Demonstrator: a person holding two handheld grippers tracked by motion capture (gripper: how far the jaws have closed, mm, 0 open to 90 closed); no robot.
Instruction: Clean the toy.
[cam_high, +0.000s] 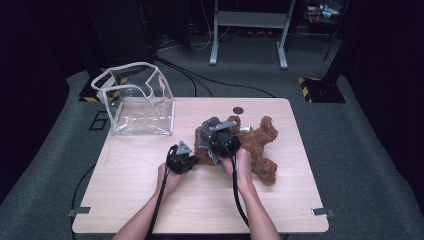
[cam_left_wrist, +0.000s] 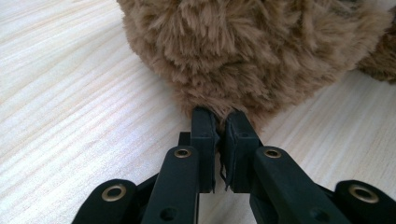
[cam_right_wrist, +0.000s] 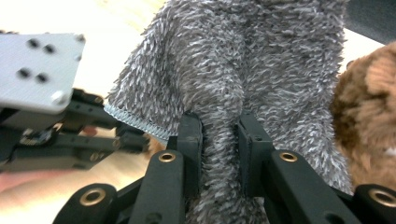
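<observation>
Here, in the high view, a brown plush bear (cam_high: 257, 145) lies on the wooden table (cam_high: 150, 200), right of the middle. The left gripper (cam_high: 192, 160) sits low at the toy's near left edge, and the right gripper (cam_high: 212, 131) is above the toy's left part with a grey fuzzy cloth (cam_high: 207, 127) gathered under it. A clear plastic bag (cam_high: 137, 100) with white trim stands open at the table's far left corner, well apart from the toy. Whether the bag is meant for the toy or the cloth I cannot tell.

In the left gripper view, the jaws stand nearly together, their tips buried in the brown fur of the bear (cam_left_wrist: 252, 51), pinching a tuft at its lower edge while the toy rests on the table (cam_left_wrist: 70, 93). This looks like an anchoring hold that keeps the toy down.

In the right gripper view, the jaws are narrow and clamp a thick fold of the grey cloth (cam_right_wrist: 233, 84), which rises in front of them with its stitched hem hanging to the left. The bear (cam_right_wrist: 369, 135) shows at the right, just beside the cloth, and the left gripper (cam_right_wrist: 144, 142) reaches in low at the left.

Judged from this, both grasps are made and the cloth is partly lifted from the toy. Pulling it fully free remains, and nothing has gone into the bag.
</observation>
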